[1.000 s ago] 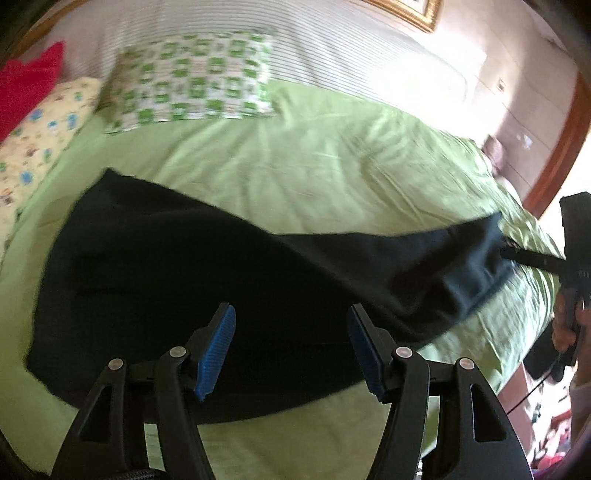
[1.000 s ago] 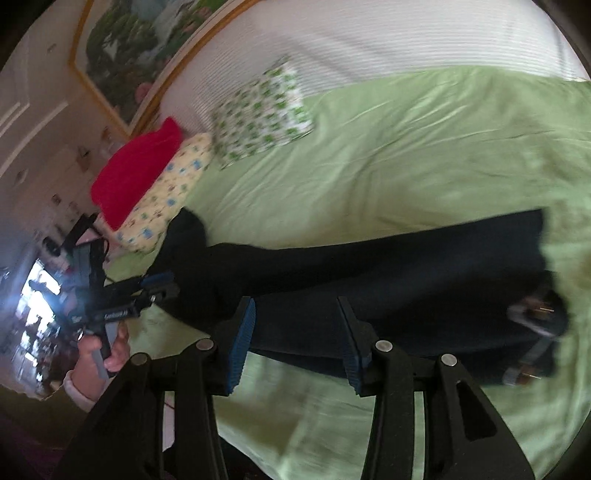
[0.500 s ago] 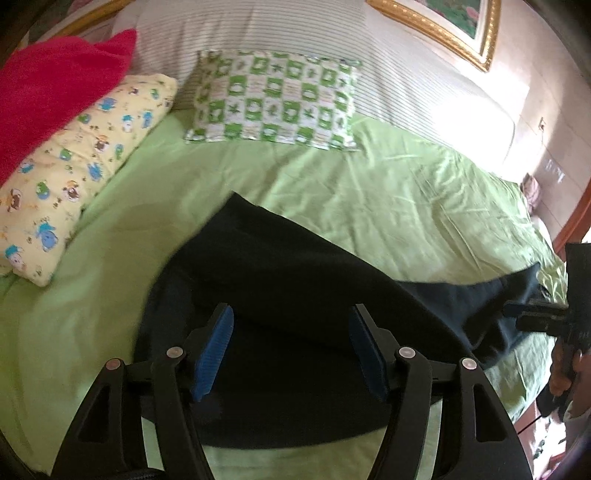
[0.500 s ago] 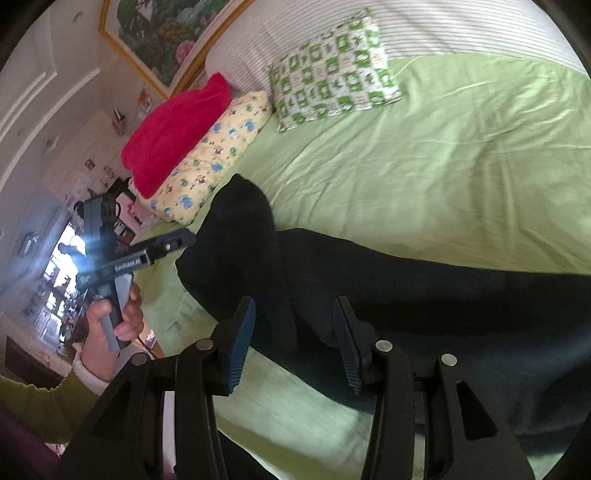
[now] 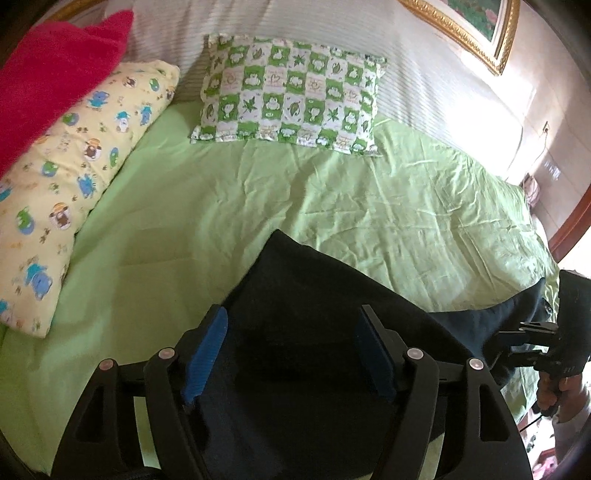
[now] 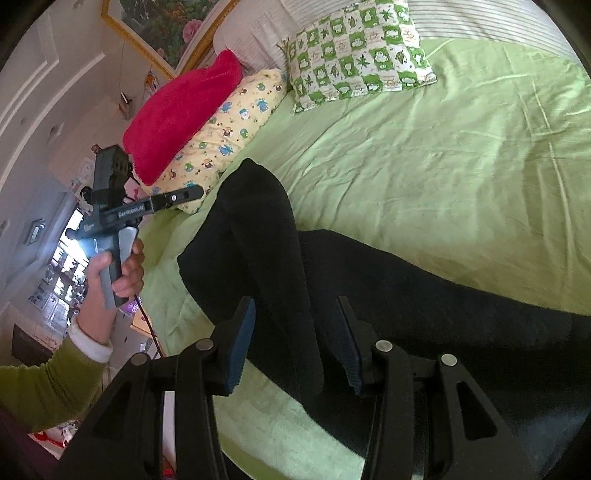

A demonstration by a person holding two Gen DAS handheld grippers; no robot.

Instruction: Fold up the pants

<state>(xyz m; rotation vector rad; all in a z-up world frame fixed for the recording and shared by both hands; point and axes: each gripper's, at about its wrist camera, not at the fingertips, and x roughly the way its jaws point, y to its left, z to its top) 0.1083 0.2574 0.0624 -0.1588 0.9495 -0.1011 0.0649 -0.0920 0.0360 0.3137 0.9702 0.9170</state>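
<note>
Black pants (image 5: 314,332) lie on the green bedsheet (image 5: 332,206), on the near part of the bed, well short of the green-and-white checked pillow (image 5: 291,98) at the striped headboard end. That pillow serves as landmark below.

Left wrist view: left gripper (image 5: 291,354) hovers over the wide dark end of the pants, jaws spread wide, blue pads (image 5: 207,354) showing on the inner faces, nothing between them but cloth below. Whether the fingertips touch the fabric cannot be told. The pants run from under this gripper off to the right, away from the checked pillow, narrowing toward the bed's edge. There the right gripper (image 5: 532,332) shows side-on, close beside the far end of the garment; a hand (image 5: 554,391) holds its grip.

Right wrist view: right gripper (image 6: 291,339) has jaws wide apart, straddling a raised fold of the pants (image 6: 369,295); the fabric ridge rises between the fingers, not pinched. One end of the garment is folded over, a rounded dark flap pointing toward the checked pillow (image 6: 358,48). Left gripper (image 6: 184,194) appears at the bed's edge, side-on, tip just off the flap, held by the left hand (image 6: 118,269) in a green sleeve.

Left of the checked pillow: yellow cartoon-print pillow (image 5: 70,199), with a red blanket (image 5: 51,70) piled on it. Gold-framed picture (image 5: 476,29) hangs on the wall above the headboard.
</note>
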